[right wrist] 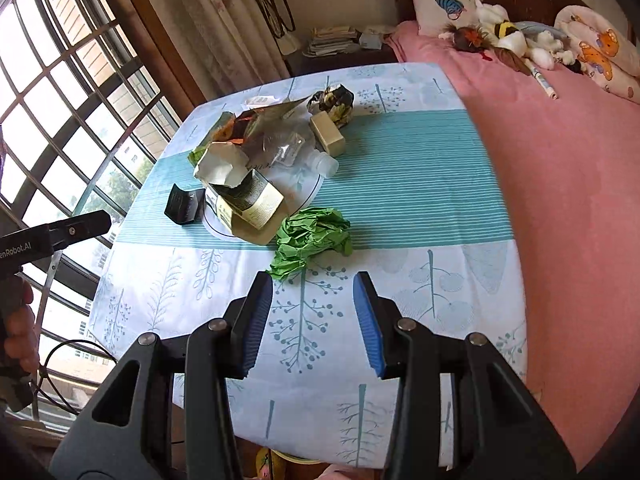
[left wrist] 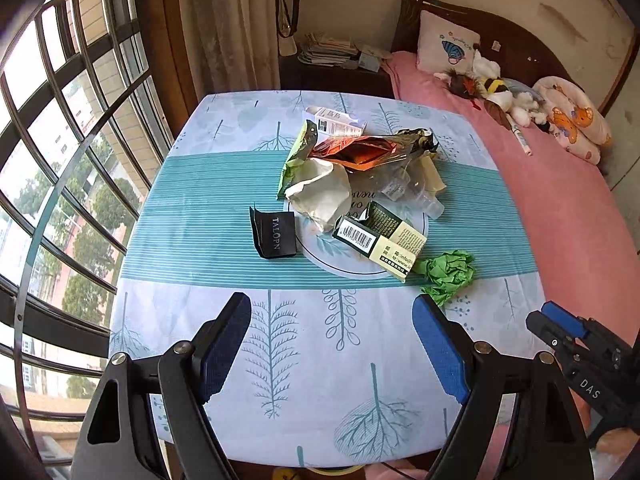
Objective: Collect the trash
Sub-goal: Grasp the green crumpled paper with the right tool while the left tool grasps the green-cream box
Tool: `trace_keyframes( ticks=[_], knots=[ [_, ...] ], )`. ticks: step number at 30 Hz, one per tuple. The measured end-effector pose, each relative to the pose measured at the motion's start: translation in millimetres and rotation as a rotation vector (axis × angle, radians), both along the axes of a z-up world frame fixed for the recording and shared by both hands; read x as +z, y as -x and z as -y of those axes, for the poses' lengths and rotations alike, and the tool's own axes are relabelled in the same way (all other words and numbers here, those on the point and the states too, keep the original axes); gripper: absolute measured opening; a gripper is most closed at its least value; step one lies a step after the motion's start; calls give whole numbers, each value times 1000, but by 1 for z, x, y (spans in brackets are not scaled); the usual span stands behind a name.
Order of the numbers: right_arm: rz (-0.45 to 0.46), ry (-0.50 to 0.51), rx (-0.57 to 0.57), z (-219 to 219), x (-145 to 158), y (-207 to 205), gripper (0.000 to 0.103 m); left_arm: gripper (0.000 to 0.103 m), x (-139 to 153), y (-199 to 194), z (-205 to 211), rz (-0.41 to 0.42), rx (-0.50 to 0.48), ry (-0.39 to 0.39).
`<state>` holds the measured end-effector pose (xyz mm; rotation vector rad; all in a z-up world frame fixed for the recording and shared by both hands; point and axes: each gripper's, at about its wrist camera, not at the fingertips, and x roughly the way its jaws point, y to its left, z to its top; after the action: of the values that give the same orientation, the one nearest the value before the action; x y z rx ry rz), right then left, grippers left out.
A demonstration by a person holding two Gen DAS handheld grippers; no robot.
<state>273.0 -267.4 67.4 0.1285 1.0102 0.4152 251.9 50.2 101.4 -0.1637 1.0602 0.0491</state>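
Note:
A heap of trash lies mid-table: a crumpled green paper ball (left wrist: 448,274) (right wrist: 314,240), a flattened yellow-and-black carton (left wrist: 380,238) (right wrist: 252,204), a black TALOPN box (left wrist: 274,232) (right wrist: 183,203), crumpled white paper (left wrist: 320,192) (right wrist: 220,164), an orange foil wrapper (left wrist: 356,152) and a clear plastic bottle (right wrist: 320,162). My left gripper (left wrist: 332,312) is open above the table's near part, nothing between its pads. My right gripper (right wrist: 314,286) is open too, just short of the green ball. The right gripper's tip (left wrist: 560,322) shows at the left wrist view's right edge.
The table wears a blue-and-white tree-print cloth (left wrist: 280,340) (right wrist: 400,200). A pink bed (left wrist: 540,200) (right wrist: 560,160) with a pillow and plush toys borders the table's right side. A barred window (left wrist: 60,160) fills the left. A dark nightstand (left wrist: 332,68) with papers stands behind.

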Motion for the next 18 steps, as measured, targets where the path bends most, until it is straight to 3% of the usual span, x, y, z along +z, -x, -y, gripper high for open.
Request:
trace_keyframes(
  ticks=[4, 6, 12, 18],
  knots=[
    [-49, -24, 68, -3, -25, -42, 40, 85, -27, -31, 7, -72, 94, 45],
    [-67, -35, 99, -11, -32, -57, 50, 85, -38, -43, 11, -94, 127, 60],
    [-143, -34, 193, -37, -67, -105, 50, 84, -59, -72, 25, -127, 172, 53],
    [-189, -12, 261, -62, -92, -122, 51, 84, -74, -92, 26, -155, 207, 55]
  ],
)
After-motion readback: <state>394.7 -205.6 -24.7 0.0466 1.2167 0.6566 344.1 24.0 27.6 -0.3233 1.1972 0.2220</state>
